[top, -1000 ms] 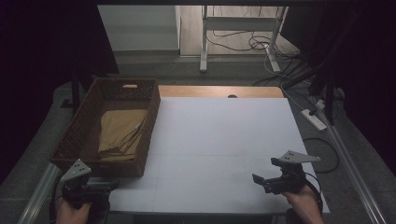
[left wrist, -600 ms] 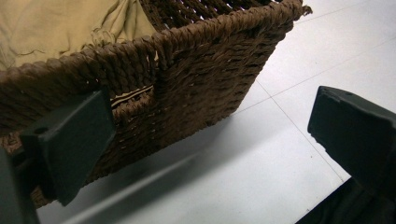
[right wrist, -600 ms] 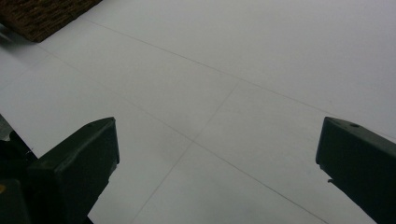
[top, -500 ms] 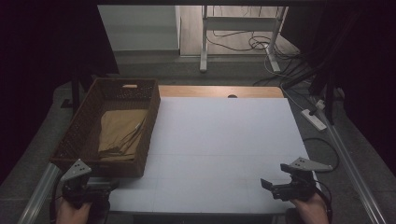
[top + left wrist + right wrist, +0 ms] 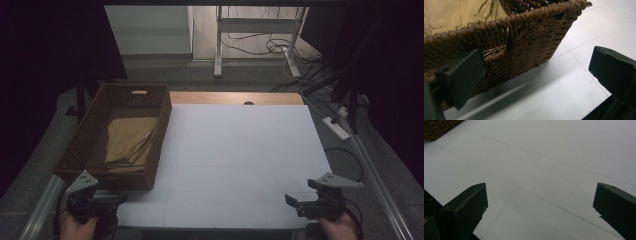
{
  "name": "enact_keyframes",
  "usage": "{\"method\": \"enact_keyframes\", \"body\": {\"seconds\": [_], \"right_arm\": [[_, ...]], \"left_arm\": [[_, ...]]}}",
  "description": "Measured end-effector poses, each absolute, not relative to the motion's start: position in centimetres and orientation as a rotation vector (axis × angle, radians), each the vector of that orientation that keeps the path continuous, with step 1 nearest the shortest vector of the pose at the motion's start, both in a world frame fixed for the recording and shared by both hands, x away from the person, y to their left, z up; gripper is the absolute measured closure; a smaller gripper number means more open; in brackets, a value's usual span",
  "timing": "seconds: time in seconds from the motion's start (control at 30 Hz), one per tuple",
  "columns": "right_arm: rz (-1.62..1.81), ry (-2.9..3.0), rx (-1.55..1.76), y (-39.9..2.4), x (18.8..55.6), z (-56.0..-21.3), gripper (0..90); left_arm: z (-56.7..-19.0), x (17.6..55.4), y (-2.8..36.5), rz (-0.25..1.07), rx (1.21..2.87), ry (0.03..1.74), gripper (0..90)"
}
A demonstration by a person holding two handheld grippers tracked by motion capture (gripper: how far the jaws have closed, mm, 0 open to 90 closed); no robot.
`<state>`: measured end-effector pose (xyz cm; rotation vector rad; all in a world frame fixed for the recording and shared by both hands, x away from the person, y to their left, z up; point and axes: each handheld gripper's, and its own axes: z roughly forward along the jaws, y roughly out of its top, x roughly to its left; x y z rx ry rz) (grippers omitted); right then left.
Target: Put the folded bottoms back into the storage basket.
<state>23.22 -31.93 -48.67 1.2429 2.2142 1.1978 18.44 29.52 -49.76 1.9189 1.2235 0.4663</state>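
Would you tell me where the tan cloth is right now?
In the high view the tan cloth lies inside the woven basket on the table's left side, just ahead of the left gripper.

Basket at 9 o'clock, grippers at the near edge.
Woven basket (image 5: 95, 145) holds tan cloth (image 5: 131, 145) on white desk (image 5: 240, 150); left gripper (image 5: 95, 204) at 7, right gripper (image 5: 306, 205) at 5.

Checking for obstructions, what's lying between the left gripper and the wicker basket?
Nothing: in the left gripper view, bare white table separates the open left gripper from the wicker basket.
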Motion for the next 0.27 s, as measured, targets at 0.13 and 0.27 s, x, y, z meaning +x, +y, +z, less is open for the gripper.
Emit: {"method": "enact_keyframes", "body": {"seconds": [0.13, 0.27], "right_arm": [[1.177, 2.215, 1.239, -31.85, 23.07, -48.68, 0.3], [1.170, 2.224, 1.243, -31.87, 23.18, -48.74, 0.3]], "left_arm": [[-49.78, 18.43, 29.55, 0.466, 1.918, 1.223, 1.3], [-49.75, 18.48, 29.56, 0.462, 1.914, 1.225, 1.3]]}}
